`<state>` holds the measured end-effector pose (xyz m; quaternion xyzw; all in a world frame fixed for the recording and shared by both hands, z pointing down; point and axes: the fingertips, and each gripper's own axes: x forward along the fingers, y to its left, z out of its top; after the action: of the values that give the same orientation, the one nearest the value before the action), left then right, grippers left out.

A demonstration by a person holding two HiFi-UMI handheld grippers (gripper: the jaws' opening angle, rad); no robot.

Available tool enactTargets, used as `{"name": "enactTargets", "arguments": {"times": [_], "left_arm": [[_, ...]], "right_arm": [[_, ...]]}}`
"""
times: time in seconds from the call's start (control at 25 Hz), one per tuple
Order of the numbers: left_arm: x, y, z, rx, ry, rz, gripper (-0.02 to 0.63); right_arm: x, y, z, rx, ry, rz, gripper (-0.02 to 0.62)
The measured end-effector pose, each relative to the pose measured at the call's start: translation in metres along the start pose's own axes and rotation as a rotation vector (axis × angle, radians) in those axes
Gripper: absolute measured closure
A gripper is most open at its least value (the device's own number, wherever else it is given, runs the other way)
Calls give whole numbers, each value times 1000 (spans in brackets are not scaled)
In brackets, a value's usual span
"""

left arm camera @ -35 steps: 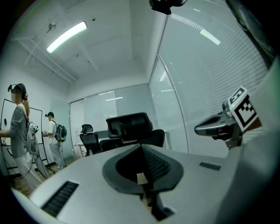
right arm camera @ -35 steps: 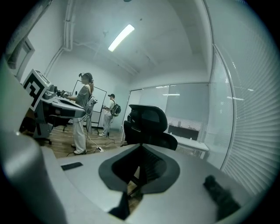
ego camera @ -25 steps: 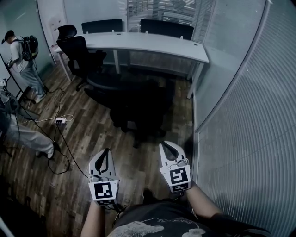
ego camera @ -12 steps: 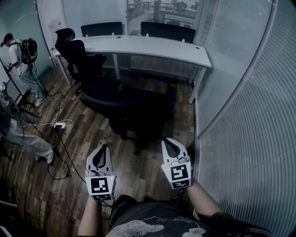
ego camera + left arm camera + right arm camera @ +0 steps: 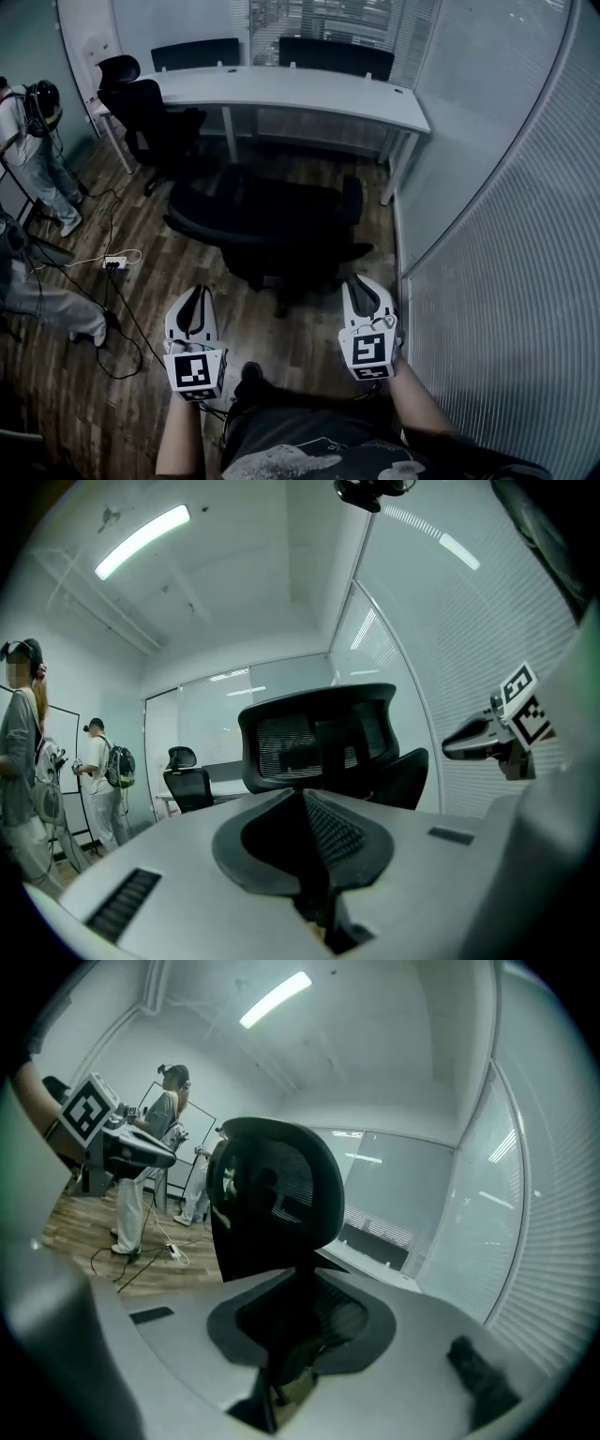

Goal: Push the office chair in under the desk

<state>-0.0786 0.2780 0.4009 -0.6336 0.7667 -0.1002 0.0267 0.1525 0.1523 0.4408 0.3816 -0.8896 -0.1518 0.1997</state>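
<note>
Office chair [image 5: 272,220] stands out on the floor on the near side of the desk [image 5: 309,89], seat facing the desk, backrest toward the person, not under the desktop. Left gripper [image 5: 195,298] is on the chair's side away from the desk, near the backrest, jaws pressed together, empty. Right gripper [image 5: 361,284] is likewise behind the chair and closer to its backrest, jaws just eased apart a sliver but all but together, nothing between; contact can't be told.
</note>
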Motion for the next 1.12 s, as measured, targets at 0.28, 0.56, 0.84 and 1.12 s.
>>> {"name": "enactTargets", "arguments": {"times": [0.28, 0.56, 0.84, 1.12], "left_arm": [[66, 54, -27, 234, 46, -36, 432], [108, 89, -55, 473, 118, -70, 311], [140, 87, -68, 725, 81, -138, 277], [162, 85, -81, 870, 84, -154, 276]], "right_arm": [[41, -9, -4, -156, 106, -70, 397], [69, -8, -7, -286, 173, -119, 314], [86, -8, -7, -442, 240, -187, 299], [99, -15, -18, -551, 330, -260, 299]]}}
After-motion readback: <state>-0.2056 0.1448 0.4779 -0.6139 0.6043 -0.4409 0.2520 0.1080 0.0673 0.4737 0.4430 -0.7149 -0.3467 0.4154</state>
